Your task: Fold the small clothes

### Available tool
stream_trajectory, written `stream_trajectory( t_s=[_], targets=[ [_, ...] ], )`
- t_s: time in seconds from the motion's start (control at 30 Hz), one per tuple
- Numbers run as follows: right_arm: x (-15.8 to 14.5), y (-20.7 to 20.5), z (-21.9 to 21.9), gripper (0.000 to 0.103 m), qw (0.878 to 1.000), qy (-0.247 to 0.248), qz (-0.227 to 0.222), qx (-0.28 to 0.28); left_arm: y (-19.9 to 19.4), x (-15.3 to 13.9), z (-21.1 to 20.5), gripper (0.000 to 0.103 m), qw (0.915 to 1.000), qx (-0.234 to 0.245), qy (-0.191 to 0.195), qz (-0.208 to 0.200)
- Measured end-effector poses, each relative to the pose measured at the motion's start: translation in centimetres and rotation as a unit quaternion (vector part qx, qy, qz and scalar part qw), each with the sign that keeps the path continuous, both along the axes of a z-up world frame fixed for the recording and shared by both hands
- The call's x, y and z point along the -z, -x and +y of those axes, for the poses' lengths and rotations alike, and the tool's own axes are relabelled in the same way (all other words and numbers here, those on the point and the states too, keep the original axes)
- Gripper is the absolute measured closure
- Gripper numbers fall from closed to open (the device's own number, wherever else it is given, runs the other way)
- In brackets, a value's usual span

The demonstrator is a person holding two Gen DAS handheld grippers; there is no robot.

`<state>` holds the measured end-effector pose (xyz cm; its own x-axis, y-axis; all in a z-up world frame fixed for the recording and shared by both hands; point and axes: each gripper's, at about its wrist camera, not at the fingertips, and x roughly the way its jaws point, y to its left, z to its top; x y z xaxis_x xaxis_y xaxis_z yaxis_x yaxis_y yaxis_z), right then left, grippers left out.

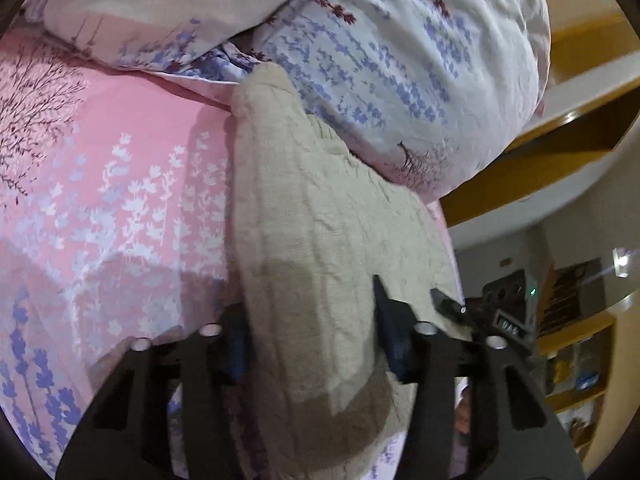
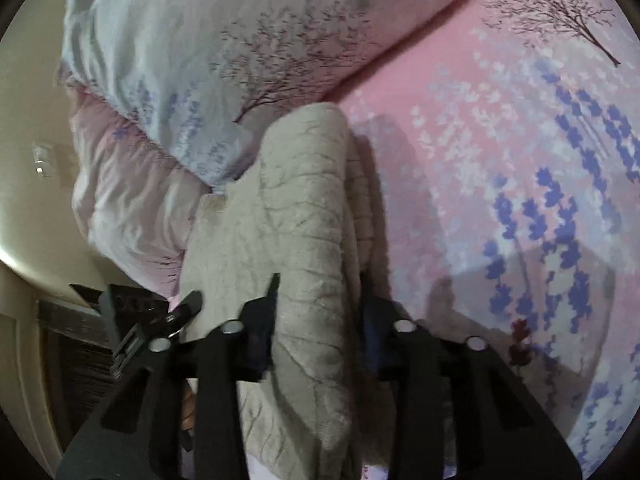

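The left black plastic gripper (image 1: 310,320) has two flat fingers with blue pads (image 1: 236,344) inside. Round silver screws (image 1: 425,327) shine at 12 o'clock on each finger. The right black plastic gripper (image 2: 318,316) looks the same.

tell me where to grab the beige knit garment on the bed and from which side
Grip the beige knit garment at its near end, coming in from the bed's open edge. That end bunches into a thick fold that both the left gripper and right gripper already straddle, one at each near corner. The far end is wedged against the floral duvet, so it is harder to reach.
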<state>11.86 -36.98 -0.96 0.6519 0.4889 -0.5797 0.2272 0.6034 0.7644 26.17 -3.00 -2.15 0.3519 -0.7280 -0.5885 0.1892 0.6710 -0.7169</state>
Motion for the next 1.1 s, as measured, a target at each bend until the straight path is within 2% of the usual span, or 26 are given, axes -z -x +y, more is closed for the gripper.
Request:
stream_trajectory(
  t_s=[0.07, 0.2, 0.33, 0.43, 0.47, 0.5, 0.53, 0.57, 0.6, 0.67, 0.73, 0.77, 0.8, 0.87, 0.9, 0.93, 0.97, 1.1],
  targets=[
    [-0.9, 0.2, 0.7, 0.075, 1.0, 0.002, -0.017, -0.002, 0.1, -0.3, 0.4, 0.064, 1.0, 0.006, 0.005, -0.005],
    [-3.8, 0.1, 3.6, 0.076, 0.998, 0.01, -0.053, -0.026, 1.3, -2.5, 2.1, 0.066, 0.9991, 0.025, 0.001, -0.034],
    [-5.5, -0.9, 7.7, 0.076, 0.994, 0.025, -0.08, -0.072, 2.9, -5.5, 7.0, 0.065, 0.9976, 0.024, -0.008, -0.065],
    [-5.4, -2.5, 11.7, 0.076, 0.989, 0.066, -0.085, -0.106, 3.5, -5.6, 10.1, 0.062, 0.9962, 0.001, -0.037, -0.079],
    [-4.8, -3.1, 12.8, 0.076, 0.988, 0.076, -0.076, -0.113, 3.5, -5.1, 10.8, 0.061, 0.9957, -0.008, -0.052, -0.076],
    [-3.8, -4.1, 14.1, 0.076, 0.987, 0.097, -0.053, -0.12, 3.3, -4.3, 11.3, 0.06, 0.9941, -0.026, -0.082, -0.066],
    [-3.0, -4.6, 14.8, 0.074, 0.986, 0.114, -0.037, -0.119, 3.1, -3.5, 11.3, 0.058, 0.9912, -0.037, -0.112, -0.059],
    [-2.3, -5.0, 15.4, 0.068, 0.984, 0.132, -0.024, -0.115, 3.0, -2.8, 11.3, 0.054, 0.9882, -0.041, -0.137, -0.055],
    [-2.0, -5.1, 15.6, 0.066, 0.985, 0.131, -0.022, -0.113, 3.3, -2.5, 11.4, 0.053, 0.9869, -0.047, -0.141, -0.065],
    [-2.5, -4.7, 15.2, 0.055, 0.987, 0.126, -0.021, -0.102, 4.0, -3.1, 11.3, 0.052, 0.9842, -0.049, -0.149, -0.081],
    [-3.7, -3.8, 14.1, 0.054, 0.987, 0.136, -0.035, -0.073, 5.3, -4.7, 11.2, 0.052, 0.9736, -0.065, -0.185, -0.116],
    [-4.3, -3.3, 13.5, 0.054, 0.987, 0.142, -0.045, -0.058, 6.3, -5.9, 10.9, 0.052, 0.9635, -0.078, -0.207, -0.152],
    [-5.0, -3.2, 12.9, 0.054, 0.987, 0.141, -0.056, -0.044, 6.7, -6.7, 10.3, 0.052, 0.9577, -0.08, -0.213, -0.176],
    [-5.0, -3.8, 12.5, 0.054, 0.989, 0.129, -0.051, -0.045, 7.9, -8.2, 9.3, 0.052, 0.9506, -0.07, -0.214, -0.214],
    [-4.9, -4.1, 12.6, 0.054, 0.99, 0.126, -0.046, -0.05, 8.2, -8.4, 8.9, 0.051, 0.9504, -0.061, -0.212, -0.219],
    [-4.6, -4.8, 13.2, 0.064, 0.989, 0.124, -0.042, -0.062, 8.2, -8.5, 8.2, 0.051, 0.9514, -0.046, -0.211, -0.219],
    [-4.4, -5.3, 13.9, 0.093, 0.988, 0.127, -0.042, -0.07, 8.1, -8.3, 7.5, 0.051, 0.9528, -0.032, -0.211, -0.216],
    [-4.2, -5.4, 13.6, 0.095, 0.985, 0.164, -0.042, -0.036, 6.9, -6.5, 5.6, 0.051, 0.959, -0.007, -0.214, -0.185]
  ],
)
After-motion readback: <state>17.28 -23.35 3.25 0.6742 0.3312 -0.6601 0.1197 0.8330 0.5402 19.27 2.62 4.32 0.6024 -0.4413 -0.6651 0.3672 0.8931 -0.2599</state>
